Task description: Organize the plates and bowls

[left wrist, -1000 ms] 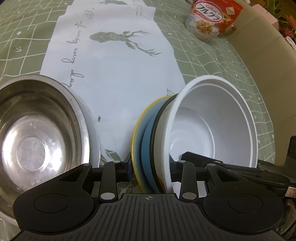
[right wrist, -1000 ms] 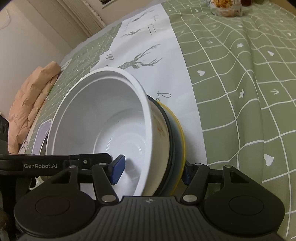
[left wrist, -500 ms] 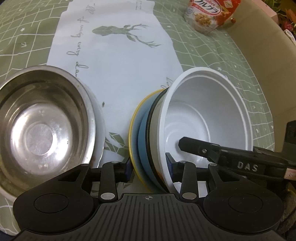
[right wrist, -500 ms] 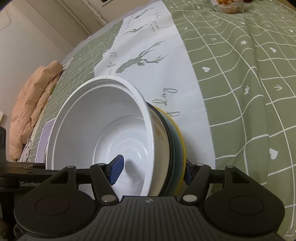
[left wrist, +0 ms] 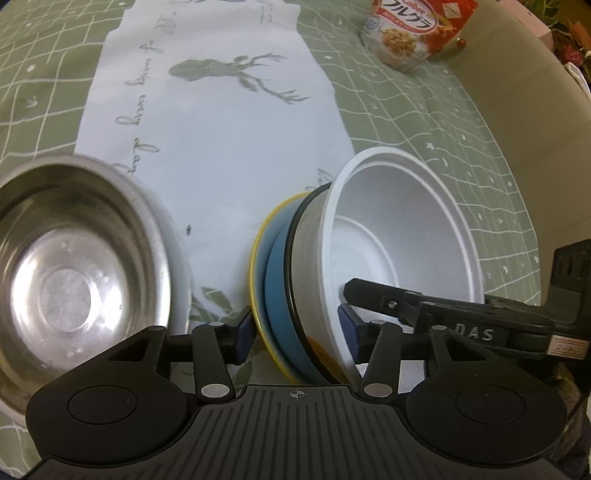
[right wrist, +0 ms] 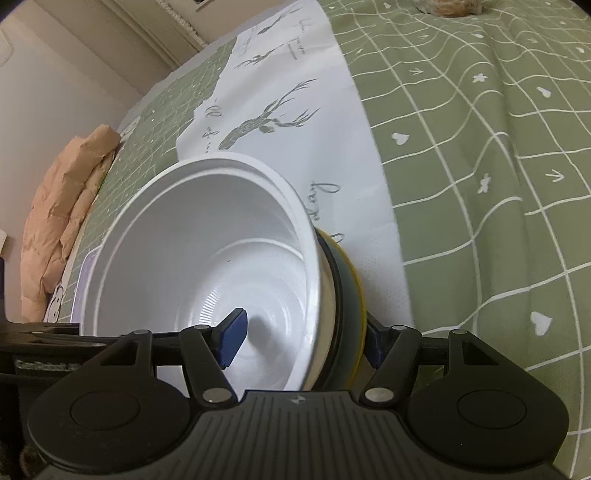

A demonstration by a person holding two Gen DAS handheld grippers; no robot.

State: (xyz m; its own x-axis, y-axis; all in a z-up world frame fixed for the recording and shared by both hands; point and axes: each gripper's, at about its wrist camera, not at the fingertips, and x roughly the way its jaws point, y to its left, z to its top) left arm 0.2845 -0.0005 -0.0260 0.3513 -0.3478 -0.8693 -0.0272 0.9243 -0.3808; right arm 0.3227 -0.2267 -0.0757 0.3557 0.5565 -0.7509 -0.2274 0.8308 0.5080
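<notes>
A stack of dishes is held on edge between both grippers: a white bowl (left wrist: 406, 236) nested in a black-rimmed bowl (left wrist: 306, 266), a blue plate (left wrist: 275, 295) and a yellow plate (left wrist: 256, 266). My left gripper (left wrist: 297, 332) is shut on the stack's near edge. My right gripper (right wrist: 301, 338) is shut on the same stack (right wrist: 207, 251), one finger inside the white bowl. The right gripper also shows in the left wrist view (left wrist: 461, 325). A steel bowl (left wrist: 70, 280) sits on the table at the left.
A white paper with deer prints (left wrist: 221, 122) lies on the green checked tablecloth (right wrist: 480, 147). A cereal bag (left wrist: 413, 29) stands at the far right. A crumpled brown paper bag (right wrist: 62, 206) lies at the table's left side.
Both grippers with the stack have lifted and drawn back a little; the steel bowl sits lower and further left in the left wrist view. Both grips are unchanged.
</notes>
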